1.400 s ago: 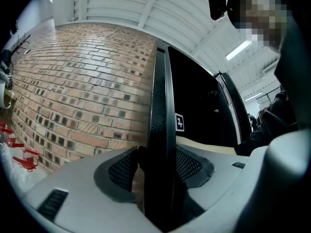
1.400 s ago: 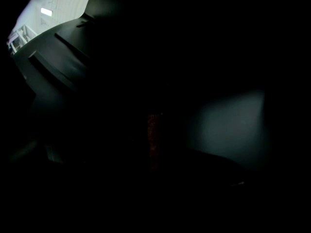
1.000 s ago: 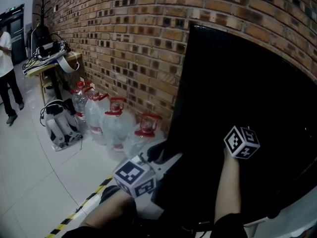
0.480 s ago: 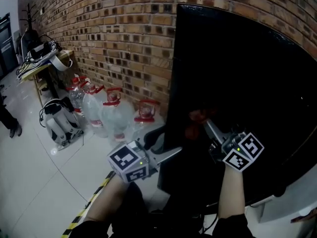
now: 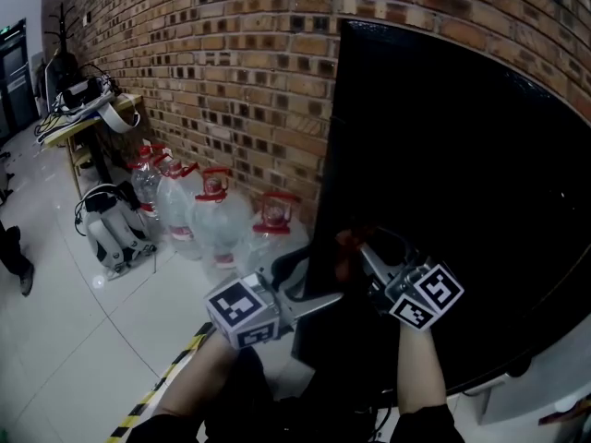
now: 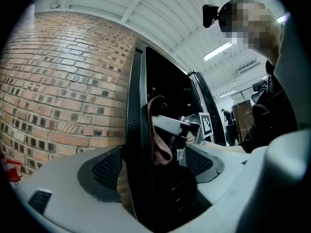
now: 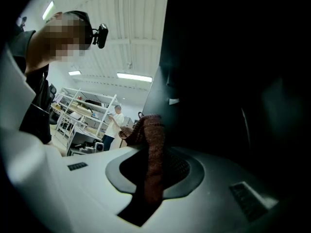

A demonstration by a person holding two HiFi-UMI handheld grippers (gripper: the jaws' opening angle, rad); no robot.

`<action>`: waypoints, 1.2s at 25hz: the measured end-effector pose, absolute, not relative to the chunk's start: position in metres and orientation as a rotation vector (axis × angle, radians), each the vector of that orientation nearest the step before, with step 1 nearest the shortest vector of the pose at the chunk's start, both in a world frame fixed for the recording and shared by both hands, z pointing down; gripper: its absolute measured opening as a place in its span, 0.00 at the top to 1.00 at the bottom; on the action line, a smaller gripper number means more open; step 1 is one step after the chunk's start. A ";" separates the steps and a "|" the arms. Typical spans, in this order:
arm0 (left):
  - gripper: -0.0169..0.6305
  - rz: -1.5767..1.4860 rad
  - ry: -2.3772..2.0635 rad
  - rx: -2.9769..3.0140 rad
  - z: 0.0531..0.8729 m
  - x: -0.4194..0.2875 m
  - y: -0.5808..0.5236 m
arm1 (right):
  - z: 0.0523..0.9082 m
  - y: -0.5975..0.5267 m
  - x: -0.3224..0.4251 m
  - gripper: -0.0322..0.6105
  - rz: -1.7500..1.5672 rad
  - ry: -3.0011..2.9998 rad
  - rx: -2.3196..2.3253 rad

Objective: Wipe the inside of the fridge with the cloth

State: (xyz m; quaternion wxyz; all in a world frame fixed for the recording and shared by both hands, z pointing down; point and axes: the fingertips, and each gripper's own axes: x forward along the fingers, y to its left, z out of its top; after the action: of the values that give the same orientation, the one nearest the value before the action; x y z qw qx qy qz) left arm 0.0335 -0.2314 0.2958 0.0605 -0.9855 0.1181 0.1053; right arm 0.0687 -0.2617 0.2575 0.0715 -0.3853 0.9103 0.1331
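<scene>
Cloth (image 5: 347,244) – a reddish-brown strip – is hanging pinched between the closed jaws of the right gripper (image 5: 367,255), up against the black fridge door (image 5: 462,173) near its left edge. A second ago this gripper was sitting higher and further right on the door with no cloth showing; now it is lower and closer to the left gripper (image 5: 310,284). The left gripper's jaws have just been opening and are standing wide apart, straddling the door's edge without pressing on it – gripping nothing. The person in a white shirt at the far left has mostly gone from the head view. Large clear water jugs (image 5: 218,224) with red caps are standing on the floor along the brick wall (image 5: 231,63); how full they are I cannot tell. The fridge's inside is showing only as darkness.
</scene>
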 end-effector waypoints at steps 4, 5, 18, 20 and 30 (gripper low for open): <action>0.36 0.306 0.418 -2.966 0.301 0.035 -0.239 | 0.262 -0.280 0.086 0.83 0.495 2.629 -1.325; 0.36 0.300 0.428 -2.970 0.302 0.035 -0.241 | 0.263 -0.286 0.092 0.83 0.485 2.605 -1.360; 0.58 0.392 0.607 -3.038 0.294 0.025 -0.267 | 0.271 -0.352 0.149 0.83 0.400 2.545 -1.580; 0.60 0.384 0.634 -3.047 0.296 0.028 -0.265 | 0.273 -0.359 0.156 0.83 0.381 2.534 -1.606; 0.64 0.335 0.699 -3.042 0.297 0.036 -0.268 | 0.278 -0.411 0.200 0.83 0.348 2.466 -1.792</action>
State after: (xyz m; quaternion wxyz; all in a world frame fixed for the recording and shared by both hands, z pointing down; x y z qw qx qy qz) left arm 0.0359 -0.2682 0.2967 0.0011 -0.9691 0.2226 0.1068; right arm 0.1999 -0.4112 0.2776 0.0368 -0.5838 0.8031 0.1133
